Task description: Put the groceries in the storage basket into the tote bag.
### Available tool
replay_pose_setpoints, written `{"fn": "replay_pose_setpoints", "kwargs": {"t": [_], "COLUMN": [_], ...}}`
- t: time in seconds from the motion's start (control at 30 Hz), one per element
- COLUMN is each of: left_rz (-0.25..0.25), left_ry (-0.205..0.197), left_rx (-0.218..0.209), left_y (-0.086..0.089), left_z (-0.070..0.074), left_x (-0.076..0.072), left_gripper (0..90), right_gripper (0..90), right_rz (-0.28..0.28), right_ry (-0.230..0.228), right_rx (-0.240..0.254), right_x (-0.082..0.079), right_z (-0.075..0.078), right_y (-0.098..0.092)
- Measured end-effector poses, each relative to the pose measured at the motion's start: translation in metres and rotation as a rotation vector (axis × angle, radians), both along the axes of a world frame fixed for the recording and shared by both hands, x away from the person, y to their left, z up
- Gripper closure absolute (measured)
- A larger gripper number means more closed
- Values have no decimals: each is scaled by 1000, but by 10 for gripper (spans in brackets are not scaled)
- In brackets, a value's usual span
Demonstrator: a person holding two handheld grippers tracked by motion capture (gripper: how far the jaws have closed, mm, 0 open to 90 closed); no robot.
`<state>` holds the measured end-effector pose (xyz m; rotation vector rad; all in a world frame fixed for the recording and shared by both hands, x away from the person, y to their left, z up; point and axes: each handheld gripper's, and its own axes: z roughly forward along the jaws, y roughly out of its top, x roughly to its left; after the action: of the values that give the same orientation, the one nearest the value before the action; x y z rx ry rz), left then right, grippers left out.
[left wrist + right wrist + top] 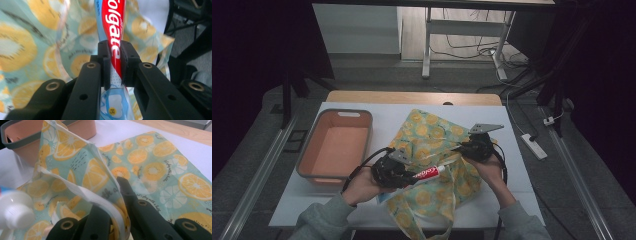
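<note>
Red toothpaste tube [113, 32] sits clamped in the left gripper [398, 172]; right gripper [472, 148] jaws pinch the bag [155, 167] rim.

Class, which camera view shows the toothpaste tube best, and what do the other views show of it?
The left gripper view: the tube stands close and sharp, its red lettering readable, clamped between the jaws. The high view shows the whole tube small, over the bag. The right gripper view shows its blurred white cap.

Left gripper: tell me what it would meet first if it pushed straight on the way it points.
Probably the lemon-print bag. The left gripper holds the toothpaste tube aimed cap-first at the mouth that the right gripper holds up, so the cap would likely meet the fabric first. Depth is unclear.
</note>
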<state>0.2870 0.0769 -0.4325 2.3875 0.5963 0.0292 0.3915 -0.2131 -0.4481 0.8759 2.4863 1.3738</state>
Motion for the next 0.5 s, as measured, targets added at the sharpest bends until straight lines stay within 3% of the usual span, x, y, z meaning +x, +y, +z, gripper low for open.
{"fn": "replay_pose_setpoints", "kwargs": {"t": [0.27,0.5], "left_rz": [14,14], "left_ry": [1,-31], "left_rx": [61,67], "left_y": [-24,-51], "left_z": [-21,-28], "left_x": [11,24], "left_gripper": [801,802], "right_gripper": [873,873], "right_rz": [10,43], "right_ry": [4,11], "right_rx": [44,86], "right_x": [-2,-5], "right_z": [5,9], "right_y": [-1,1]}}
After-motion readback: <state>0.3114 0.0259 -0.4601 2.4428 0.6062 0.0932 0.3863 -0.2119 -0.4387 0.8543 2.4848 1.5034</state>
